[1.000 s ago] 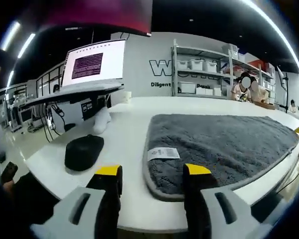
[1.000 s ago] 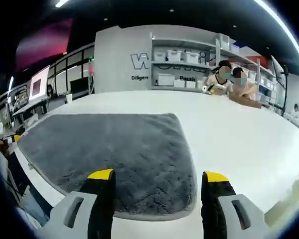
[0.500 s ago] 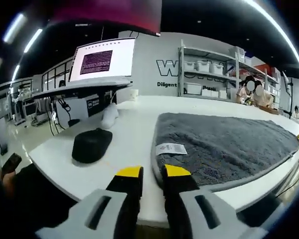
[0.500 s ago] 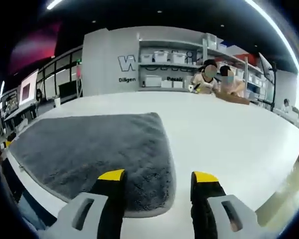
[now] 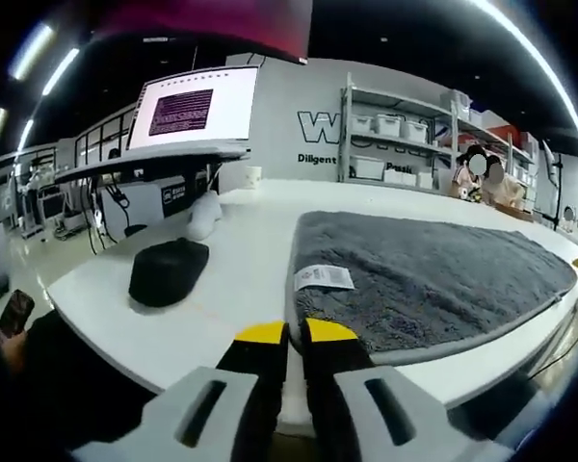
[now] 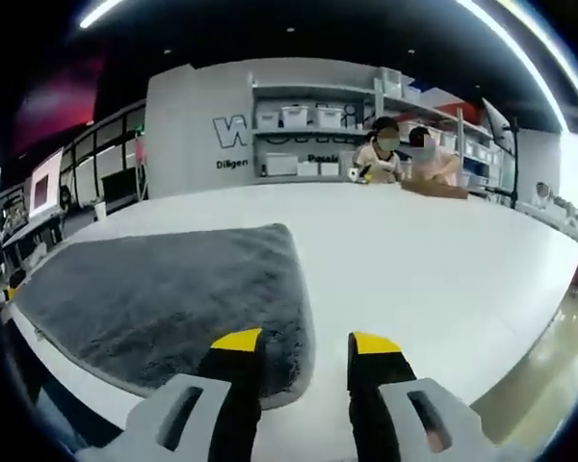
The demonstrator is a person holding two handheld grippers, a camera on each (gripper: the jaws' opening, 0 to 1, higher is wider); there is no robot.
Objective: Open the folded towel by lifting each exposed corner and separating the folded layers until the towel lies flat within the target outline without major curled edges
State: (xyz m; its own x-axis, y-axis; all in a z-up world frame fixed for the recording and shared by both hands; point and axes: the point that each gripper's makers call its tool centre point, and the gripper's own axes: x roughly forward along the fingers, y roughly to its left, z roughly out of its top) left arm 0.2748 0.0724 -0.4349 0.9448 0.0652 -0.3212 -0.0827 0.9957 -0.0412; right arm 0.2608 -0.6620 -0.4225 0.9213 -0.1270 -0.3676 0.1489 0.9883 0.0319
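Grey plush towel [image 5: 433,274] lies spread on the white table [image 5: 236,289], near the front edge. In the left gripper view a white label [image 5: 324,277] sits on top by the near corner. In the right gripper view the same towel [image 6: 159,298] reaches its rounded near corner just ahead of the jaws.

Left gripper [image 5: 285,334]: yellow-tipped jaws pressed together, or nearly so, with nothing seen between them; tips sit just short of the towel's near edge. Right gripper [image 6: 304,341]: jaws apart with a narrow gap, holding nothing, straddling the towel's corner from just in front.

Step in hand, as judged: towel reads as one flat sheet, no obvious folded layer or curled edge from either view, so the unfolding looks largely done. Whether a layer remains doubled beneath I cannot tell. No target outline is discernible on the table.

Next move, as judged: check the corners against the outline; if a trim is needed, the right gripper would have to close on the near corner hem and pull it outward, low to the table, to avoid rucking the pile.

Also present: black pouch-like object [image 5: 168,270] left of the towel, a lit monitor [image 5: 193,108], shelving [image 5: 405,144] behind
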